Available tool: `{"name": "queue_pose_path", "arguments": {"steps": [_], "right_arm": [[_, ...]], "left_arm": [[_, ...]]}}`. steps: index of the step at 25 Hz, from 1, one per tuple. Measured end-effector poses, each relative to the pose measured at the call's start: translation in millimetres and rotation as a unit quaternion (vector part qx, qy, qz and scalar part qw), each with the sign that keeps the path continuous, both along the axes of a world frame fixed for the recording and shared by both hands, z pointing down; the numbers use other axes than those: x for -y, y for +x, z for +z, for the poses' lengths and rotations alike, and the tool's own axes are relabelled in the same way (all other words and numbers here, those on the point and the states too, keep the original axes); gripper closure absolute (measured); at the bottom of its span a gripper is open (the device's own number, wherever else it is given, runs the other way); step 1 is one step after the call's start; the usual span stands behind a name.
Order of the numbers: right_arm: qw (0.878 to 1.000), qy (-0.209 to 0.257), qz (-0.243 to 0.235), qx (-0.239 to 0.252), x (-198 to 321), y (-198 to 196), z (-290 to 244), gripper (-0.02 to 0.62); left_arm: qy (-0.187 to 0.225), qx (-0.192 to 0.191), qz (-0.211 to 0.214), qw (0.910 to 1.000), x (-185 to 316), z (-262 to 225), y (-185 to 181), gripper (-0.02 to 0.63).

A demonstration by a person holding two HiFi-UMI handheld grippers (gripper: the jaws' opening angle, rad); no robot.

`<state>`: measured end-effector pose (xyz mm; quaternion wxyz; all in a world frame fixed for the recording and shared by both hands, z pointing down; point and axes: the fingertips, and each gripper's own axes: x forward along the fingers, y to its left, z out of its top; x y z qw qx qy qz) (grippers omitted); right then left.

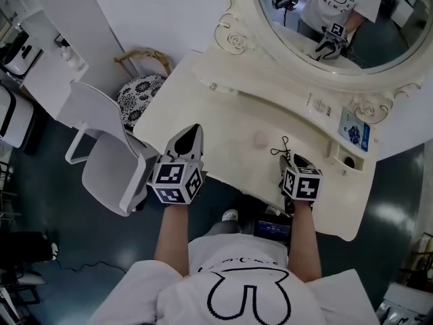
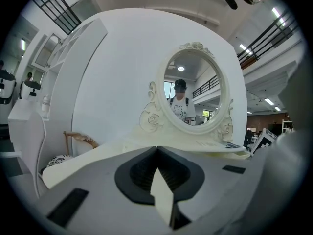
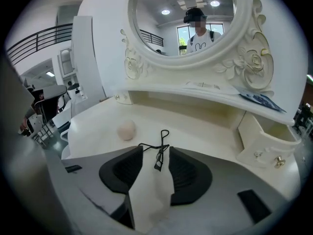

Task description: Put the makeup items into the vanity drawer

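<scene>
A black eyelash curler (image 1: 285, 147) lies on the cream vanity top (image 1: 223, 124). In the right gripper view the curler (image 3: 158, 156) sits in the gap between the jaws, and the pads do not press it. My right gripper (image 1: 289, 160) (image 3: 156, 151) is open and points down at it. A pink makeup sponge (image 1: 260, 139) (image 3: 126, 129) rests left of the curler. The small drawer (image 1: 342, 154) (image 3: 261, 148) with a gold knob stands at the right end, apparently pulled out. My left gripper (image 1: 194, 128) (image 2: 156, 150) hovers over the table's front left with its tips together and nothing in them.
An oval mirror (image 1: 338, 19) in a carved frame stands behind a low shelf that carries a blue printed card (image 1: 353, 128). A white chair (image 1: 101, 154) and a patterned cushion stool (image 1: 139, 93) stand left of the table. The person stands against the front edge.
</scene>
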<state>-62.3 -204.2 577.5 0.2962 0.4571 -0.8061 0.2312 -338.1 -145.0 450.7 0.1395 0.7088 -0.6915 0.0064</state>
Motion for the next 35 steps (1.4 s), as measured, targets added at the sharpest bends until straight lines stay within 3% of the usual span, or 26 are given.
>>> {"name": "queue_pose_path", "arguments": {"steps": [2,4,20,35], "right_arm": [[1.0,-0.008,0.011,-0.011,-1,3,8,0.544],[1.0,-0.012,0.015,-0.005,0,3,10,0.587],[0.999,-0.007,0.0,0.036,-11,4,-23,0.609],[0.998,0.034,0.031,0.05,4,69,-70,0.609]], "left_arm": [[0.0,-0.002,-0.003,1.0,0,3,-4,0.581],[-0.001,-0.004,-0.005,1.0,0,7,-7,0.581],[0.008,-0.013,0.006,0.9999,4,-10,7,0.581],[0.032,-0.025,0.028,0.9988,27,-34,64,0.581]]}}
